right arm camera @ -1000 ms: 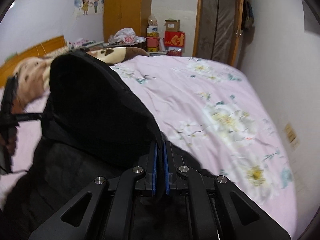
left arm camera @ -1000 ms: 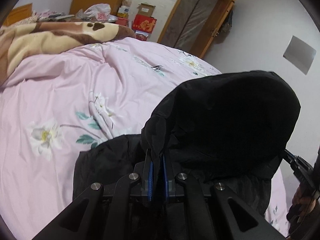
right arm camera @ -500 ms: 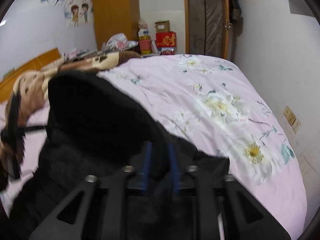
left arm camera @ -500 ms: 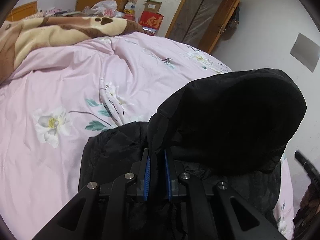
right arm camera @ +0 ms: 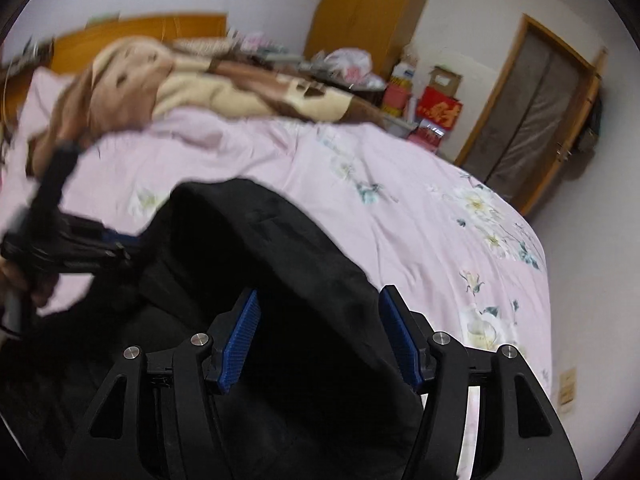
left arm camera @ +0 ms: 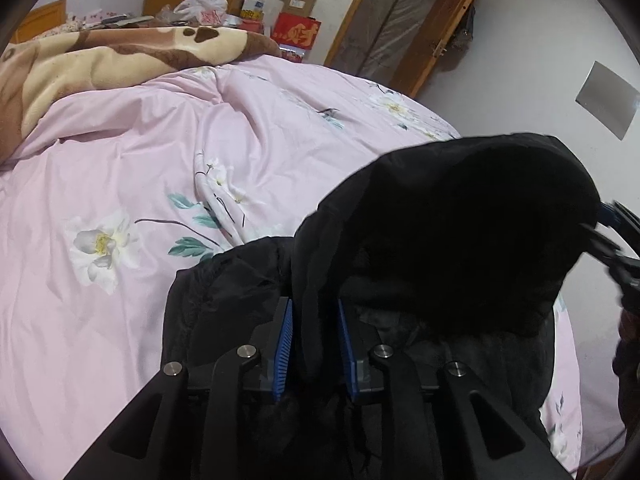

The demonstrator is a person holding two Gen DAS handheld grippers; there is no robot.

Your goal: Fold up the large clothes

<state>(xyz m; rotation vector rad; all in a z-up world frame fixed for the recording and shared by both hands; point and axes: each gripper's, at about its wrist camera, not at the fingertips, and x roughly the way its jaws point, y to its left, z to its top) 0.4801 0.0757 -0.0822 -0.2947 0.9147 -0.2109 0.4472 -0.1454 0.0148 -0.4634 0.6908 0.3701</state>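
Observation:
A large black hooded jacket lies bunched on the pink flowered bed cover, its hood standing up in a dome. My left gripper is at the hood's left edge. Its jaws are opening, and a fold of black cloth hangs loose between the blue pads. My right gripper is at the jacket's other edge, its jaws opening wide over the cloth without pressing it. Each gripper shows in the other's view: the right gripper at the far right, the left gripper blurred at the left.
A brown and beige blanket is heaped at the head of the bed, by the wooden headboard. Red boxes and bags stand beyond the bed beside a wooden door. A wall runs close along the bed's right side.
Both grippers were shut on the hood's edges; now their jaws have parted, the right widely, the left a little. The right gripper has rolled and swung, its view turning towards the headboard.

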